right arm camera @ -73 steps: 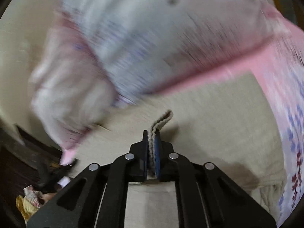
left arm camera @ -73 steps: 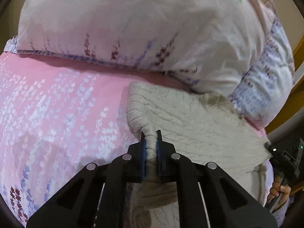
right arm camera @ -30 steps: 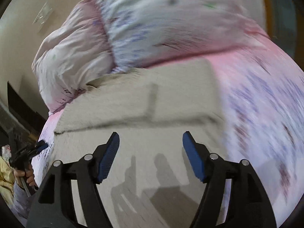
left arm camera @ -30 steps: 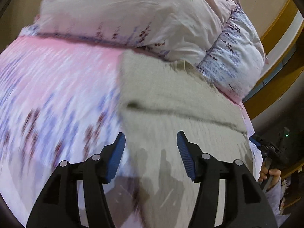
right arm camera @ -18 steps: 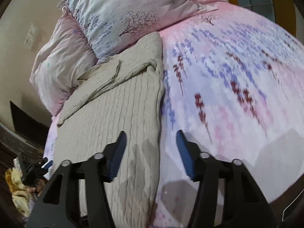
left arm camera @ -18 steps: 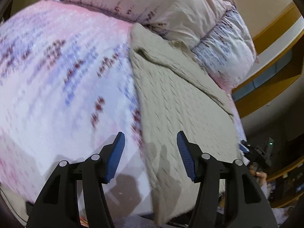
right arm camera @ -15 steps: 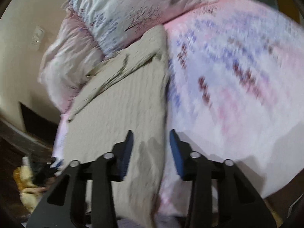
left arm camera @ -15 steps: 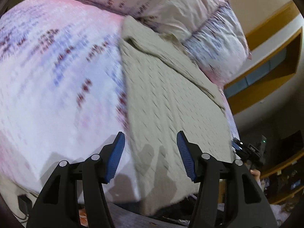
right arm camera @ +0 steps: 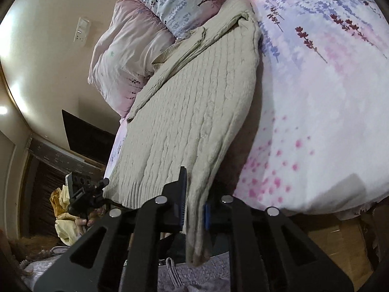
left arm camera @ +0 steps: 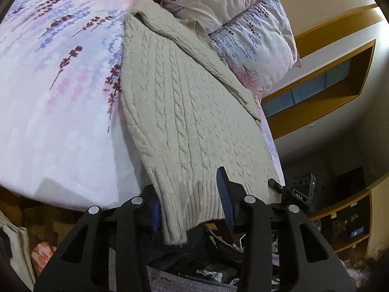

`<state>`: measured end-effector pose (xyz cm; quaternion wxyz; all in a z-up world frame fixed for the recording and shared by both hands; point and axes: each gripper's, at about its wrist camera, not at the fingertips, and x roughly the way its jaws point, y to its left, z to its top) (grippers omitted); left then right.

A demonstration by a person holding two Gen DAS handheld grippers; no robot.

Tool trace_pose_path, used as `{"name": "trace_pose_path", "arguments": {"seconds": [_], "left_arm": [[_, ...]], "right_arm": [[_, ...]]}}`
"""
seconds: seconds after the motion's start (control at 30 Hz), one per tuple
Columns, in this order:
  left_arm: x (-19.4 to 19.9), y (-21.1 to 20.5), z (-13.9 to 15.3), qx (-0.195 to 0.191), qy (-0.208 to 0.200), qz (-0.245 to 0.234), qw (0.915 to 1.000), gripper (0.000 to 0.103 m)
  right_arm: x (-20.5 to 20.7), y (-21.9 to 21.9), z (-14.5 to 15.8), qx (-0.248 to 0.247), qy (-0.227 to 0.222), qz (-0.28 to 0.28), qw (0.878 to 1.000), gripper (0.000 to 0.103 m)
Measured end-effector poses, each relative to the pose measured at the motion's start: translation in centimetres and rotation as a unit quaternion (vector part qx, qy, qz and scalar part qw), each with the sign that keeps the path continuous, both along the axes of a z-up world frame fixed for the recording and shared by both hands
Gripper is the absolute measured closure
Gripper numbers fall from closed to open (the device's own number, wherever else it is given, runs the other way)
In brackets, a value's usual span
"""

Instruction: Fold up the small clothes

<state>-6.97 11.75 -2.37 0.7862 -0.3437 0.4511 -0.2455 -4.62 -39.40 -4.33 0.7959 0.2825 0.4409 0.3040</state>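
A beige cable-knit sweater point(left arm camera: 182, 112) point(right arm camera: 194, 112) lies flat on the flowered bed sheet point(left arm camera: 60, 97), sleeves folded across its top, hem hanging over the near bed edge. My left gripper point(left arm camera: 189, 206) straddles the hem's left corner. Its jaws are closing, still wide apart, with the ribbed hem loose between them. My right gripper point(right arm camera: 195, 205) is at the hem's other corner. Its jaws are closing and the pads pinch the folded side edge. Each gripper shows small in the other's view: the right gripper point(left arm camera: 291, 192), and the left gripper point(right arm camera: 82, 192).
Two pillows point(left arm camera: 255, 36) point(right arm camera: 126, 48) lean at the head of the bed, against the sweater's top. Wooden shelving point(left arm camera: 316, 85) runs along the wall beyond. Dark clothes point(left arm camera: 206, 267) lie below the bed edge, and a yellow cloth point(right arm camera: 60, 214) lies on the floor.
Both grippers let go of the sweater near the pillows, opened, and drew back to the hem at the near bed edge. Both jaws then narrowed, the right onto the fabric.
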Motion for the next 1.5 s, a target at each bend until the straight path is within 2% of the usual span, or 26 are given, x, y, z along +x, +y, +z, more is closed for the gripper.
{"name": "trace_pose_path", "arguments": {"seconds": [0.1,0.17,0.23,0.33,0.4,0.53,0.6,0.77,0.97,1.2,1.27,1.33,1.5], "left_arm": [[0.3,-0.3,0.1,0.014,0.000,-0.004,0.9999,0.074],[0.5,-0.4,-0.2,0.020,0.007,-0.005,0.9998,0.088],[0.5,-0.4,-0.4,0.027,0.010,-0.004,0.9996,0.095],[0.7,0.0,0.1,0.033,-0.004,0.000,0.9994,0.096],[1.0,0.6,1.2,0.043,-0.029,0.010,0.9986,0.096],[2.0,1.4,3.3,0.073,-0.073,0.028,0.9943,0.097],[2.9,1.7,4.5,0.088,-0.097,0.039,0.9906,0.097],[5.3,2.4,6.9,0.108,-0.143,0.073,0.9811,0.097],[9.7,2.4,9.7,0.136,-0.186,0.096,0.9685,0.097],[16.9,1.6,11.2,0.154,-0.200,0.121,0.9599,0.097],[19.1,1.2,11.0,0.158,-0.195,0.127,0.9596,0.097],[21.5,0.9,10.2,0.157,-0.183,0.132,0.9614,0.097],[25.9,0.6,7.0,0.150,-0.136,0.141,0.9691,0.097]], "right_arm": [[-0.4,0.0,0.2,-0.007,-0.007,0.002,1.000,0.092],[-0.5,0.2,0.4,-0.015,-0.014,0.006,1.000,0.093],[-0.6,0.5,0.7,-0.029,-0.027,0.007,0.999,0.096],[-1.0,0.7,2.2,-0.047,-0.070,-0.003,0.996,0.096],[-1.1,0.9,3.5,-0.058,-0.104,-0.014,0.993,0.096],[-1.5,1.2,6.9,-0.101,-0.194,-0.049,0.975,0.097],[-1.3,1.5,7.9,-0.123,-0.220,-0.064,0.966,0.097],[-0.3,2.3,10.6,-0.167,-0.299,-0.111,0.933,0.097],[2.5,3.8,12.6,-0.198,-0.352,-0.142,0.904,0.097],[8.3,5.1,14.0,-0.216,-0.375,-0.179,0.884,0.097],[10.3,5.4,14.1,-0.216,-0.369,-0.186,0.885,0.097],[12.3,5.5,13.8,-0.214,-0.352,-0.192,0.891,0.097],[18.3,5.2,11.5,-0.210,-0.275,-0.198,0.917,0.097]]}}
